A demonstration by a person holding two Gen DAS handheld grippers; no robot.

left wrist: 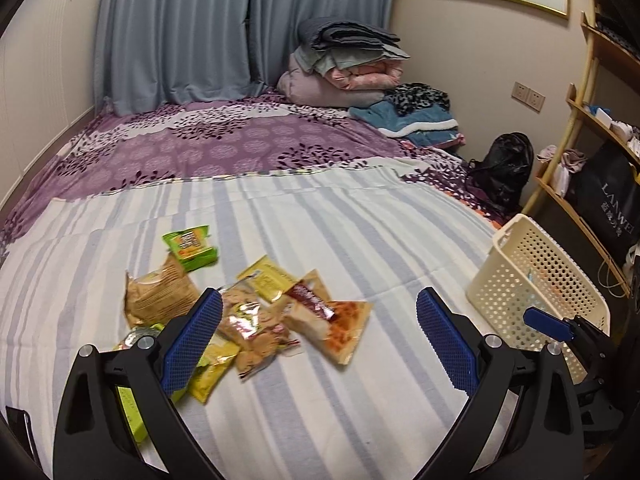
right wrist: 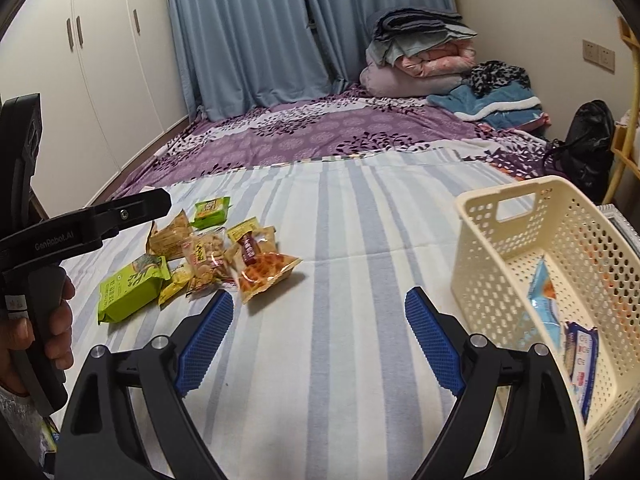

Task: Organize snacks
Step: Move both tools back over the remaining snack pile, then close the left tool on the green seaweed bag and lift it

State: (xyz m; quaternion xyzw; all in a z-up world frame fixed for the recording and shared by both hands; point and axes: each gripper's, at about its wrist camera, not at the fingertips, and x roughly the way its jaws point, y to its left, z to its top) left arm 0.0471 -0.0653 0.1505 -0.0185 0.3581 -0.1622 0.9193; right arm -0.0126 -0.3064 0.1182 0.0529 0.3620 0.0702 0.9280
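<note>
A pile of snack packets lies on the striped sheet, also in the right wrist view. It includes a small green packet, a brown bag, an orange-red packet and a big green pack. A cream perforated basket stands at the right, and in the right wrist view it holds blue-and-white packets. My left gripper is open and empty above the pile's right side. My right gripper is open and empty over bare sheet between pile and basket.
The striped sheet covers the near part of a purple bedspread. Folded bedding is stacked at the far corner. A black bag and a wooden shelf stand at the right. White wardrobes are at the left.
</note>
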